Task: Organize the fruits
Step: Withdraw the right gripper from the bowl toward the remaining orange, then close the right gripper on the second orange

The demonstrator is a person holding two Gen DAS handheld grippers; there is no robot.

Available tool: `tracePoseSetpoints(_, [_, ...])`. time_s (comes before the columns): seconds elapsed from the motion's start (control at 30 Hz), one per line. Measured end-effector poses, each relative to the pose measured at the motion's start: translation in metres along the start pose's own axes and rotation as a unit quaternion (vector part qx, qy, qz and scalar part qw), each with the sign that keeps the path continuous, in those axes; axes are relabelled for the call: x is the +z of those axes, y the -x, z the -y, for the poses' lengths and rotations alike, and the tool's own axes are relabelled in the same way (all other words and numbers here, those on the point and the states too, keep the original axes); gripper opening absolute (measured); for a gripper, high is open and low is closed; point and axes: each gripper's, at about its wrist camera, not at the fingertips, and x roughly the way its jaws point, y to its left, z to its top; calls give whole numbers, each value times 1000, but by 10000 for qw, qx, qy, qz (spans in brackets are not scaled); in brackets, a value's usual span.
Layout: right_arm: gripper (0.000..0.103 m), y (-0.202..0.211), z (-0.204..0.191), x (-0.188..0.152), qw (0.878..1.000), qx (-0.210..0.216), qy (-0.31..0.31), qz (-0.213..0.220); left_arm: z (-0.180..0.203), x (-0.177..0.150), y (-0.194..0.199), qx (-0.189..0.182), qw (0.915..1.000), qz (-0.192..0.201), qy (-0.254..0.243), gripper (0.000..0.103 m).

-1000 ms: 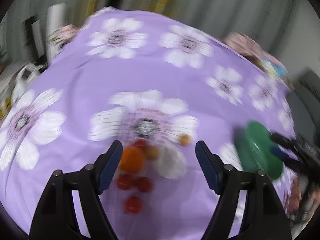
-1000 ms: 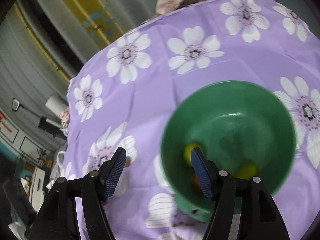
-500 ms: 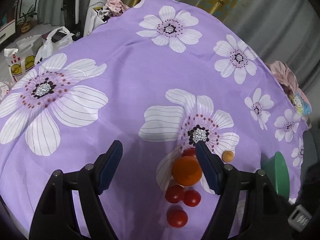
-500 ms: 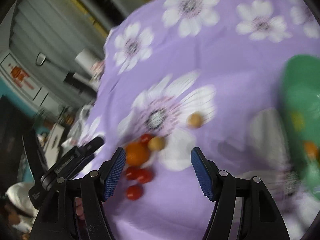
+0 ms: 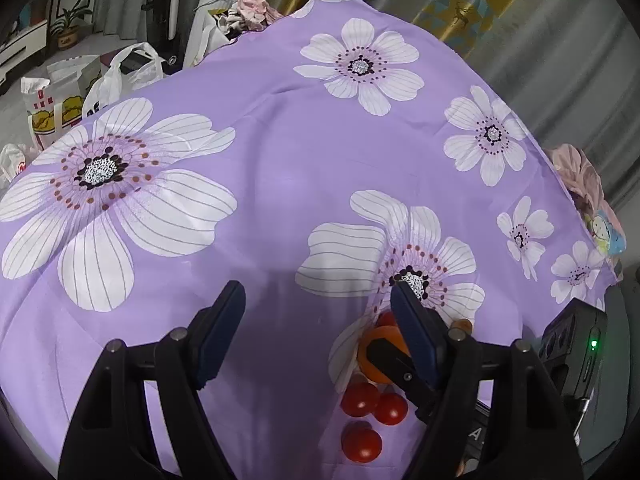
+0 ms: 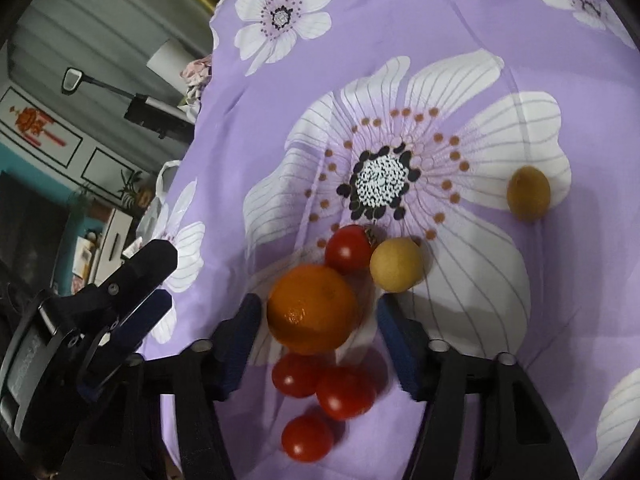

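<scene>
Orange [image 6: 312, 308] on floral cloth [image 6: 400, 60], right gripper [image 6: 316, 320] closing around it

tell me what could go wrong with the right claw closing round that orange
The right claw is closing with the orange between its fingers, pads not yet pressing it. Three tomatoes crowd just under it and a fourth leans on its far side, so a finger may knock them rolling across the purple cloth. The left claw hovers close by; the two could bump.
</scene>
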Motion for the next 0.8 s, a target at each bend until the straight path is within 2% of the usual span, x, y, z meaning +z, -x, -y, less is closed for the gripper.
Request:
tracePoseSetpoints(0.07, [48, 2, -1, -3, 10000, 6, 45, 45, 2, -1, 1, 22, 10000, 34, -59, 75])
tracePoseSetpoints(0.27, [48, 22, -5, -6, 9978, -557, 314, 165, 9, -5, 1, -55, 9998, 40, -204, 74])
tracePoseSetpoints(0.43, [48, 59, 10, -14, 9861, -1607, 375, 214, 23, -13, 3, -238, 9985, 66, -491, 74])
tracePoseSetpoints(0.5, [48, 71, 20, -20, 9808, -1906, 390, 150, 30, -18, 3, -352, 9975, 51, -618, 74])
tracePoseSetpoints(0.7, [48, 71, 46, -25, 9809, -1930, 200, -164, 49, -34, 1, -690, 9933, -61, -925, 73])
tracePoseSetpoints(0.8, [48, 77, 49, -20, 9820, -1884, 122, -66, 56, -41, -2, -888, 9907, -249, -1002, 69])
